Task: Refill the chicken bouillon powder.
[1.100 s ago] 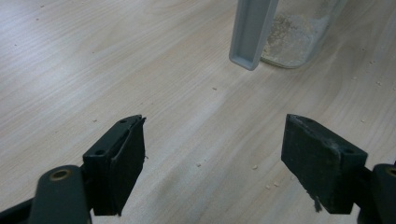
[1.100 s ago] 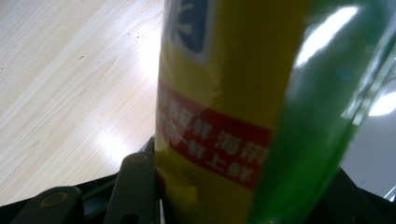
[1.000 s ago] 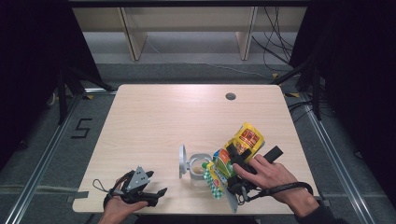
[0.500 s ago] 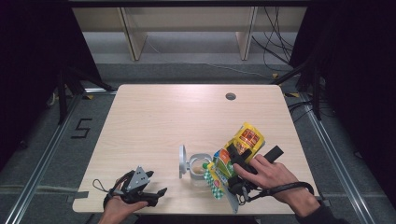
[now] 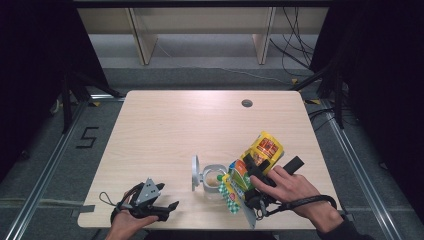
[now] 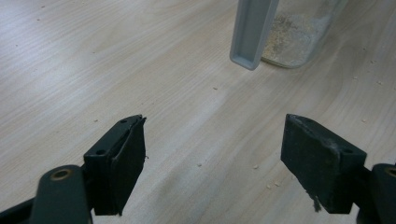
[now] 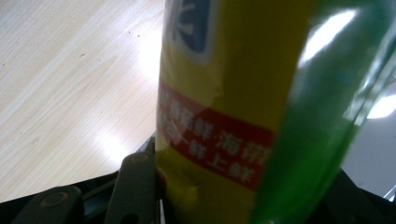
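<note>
A yellow and green snack bag (image 5: 250, 167) is tilted over a clear jar (image 5: 214, 180) near the table's front right. The jar's grey lid (image 5: 195, 173) stands open on its left side. My right gripper (image 5: 255, 186) is shut on the bag (image 7: 224, 116), which presses between its jaws in the right gripper view. My left gripper (image 5: 150, 202) rests at the front left, open with nothing between its jaws (image 6: 212, 158). Ahead of it in the left gripper view stand the grey lid (image 6: 252, 30) and the jar (image 6: 299, 32), which holds pale crumbs.
The light wooden table (image 5: 190, 130) has a round cable hole (image 5: 247, 103) at the back right. Small crumbs (image 6: 261, 168) lie on the wood near the left gripper. Dark floor and metal rails surround the table.
</note>
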A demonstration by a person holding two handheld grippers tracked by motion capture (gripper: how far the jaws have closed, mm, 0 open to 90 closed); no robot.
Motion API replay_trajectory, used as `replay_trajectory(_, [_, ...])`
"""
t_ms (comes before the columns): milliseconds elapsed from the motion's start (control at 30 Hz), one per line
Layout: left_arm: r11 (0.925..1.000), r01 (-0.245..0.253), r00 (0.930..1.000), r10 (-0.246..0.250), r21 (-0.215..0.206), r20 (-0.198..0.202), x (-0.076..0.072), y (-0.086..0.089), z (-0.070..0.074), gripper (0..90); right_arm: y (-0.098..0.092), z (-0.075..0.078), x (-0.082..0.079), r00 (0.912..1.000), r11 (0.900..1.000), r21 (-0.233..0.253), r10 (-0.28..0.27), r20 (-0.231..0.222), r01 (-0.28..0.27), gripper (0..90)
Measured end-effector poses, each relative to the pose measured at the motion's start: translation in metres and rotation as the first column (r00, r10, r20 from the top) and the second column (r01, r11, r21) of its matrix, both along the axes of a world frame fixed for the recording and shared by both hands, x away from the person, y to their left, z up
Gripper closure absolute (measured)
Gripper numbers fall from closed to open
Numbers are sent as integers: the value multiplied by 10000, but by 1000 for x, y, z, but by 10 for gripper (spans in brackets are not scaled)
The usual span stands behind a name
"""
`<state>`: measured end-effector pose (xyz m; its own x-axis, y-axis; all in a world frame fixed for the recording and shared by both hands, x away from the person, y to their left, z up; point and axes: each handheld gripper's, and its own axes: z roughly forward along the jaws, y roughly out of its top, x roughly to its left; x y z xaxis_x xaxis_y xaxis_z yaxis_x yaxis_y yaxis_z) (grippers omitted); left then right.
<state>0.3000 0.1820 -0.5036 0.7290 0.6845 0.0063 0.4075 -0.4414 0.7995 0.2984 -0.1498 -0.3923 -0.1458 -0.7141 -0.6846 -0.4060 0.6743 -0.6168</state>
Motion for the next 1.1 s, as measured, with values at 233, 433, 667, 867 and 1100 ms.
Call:
replay_trajectory(233, [10000, 58, 9999, -58, 78, -91, 0, 0, 1, 218, 1, 1, 0, 10000, 9998, -172, 19, 79, -18, 579])
replay_trajectory(433, [10000, 65, 9999, -65, 72, -100, 0, 0, 1, 220, 1, 1, 0, 10000, 9998, -174, 18, 43, -17, 580])
replay_trajectory(667, [9999, 56, 10000, -55, 112, -83, 0, 1, 1, 220, 1, 1, 0, 10000, 9999, -134, -12, 32, 13, 580])
replay_trajectory(867, [9999, 32, 10000, -32, 136, -10, 0, 0, 1, 220, 1, 1, 0, 10000, 9999, -143, 0, 37, 0, 581])
replay_trajectory(1100, [9994, 181, 9998, -183, 286, 75, 1, 1, 1, 221, 1, 1, 0, 10000, 9998, -178, 57, 27, -56, 581])
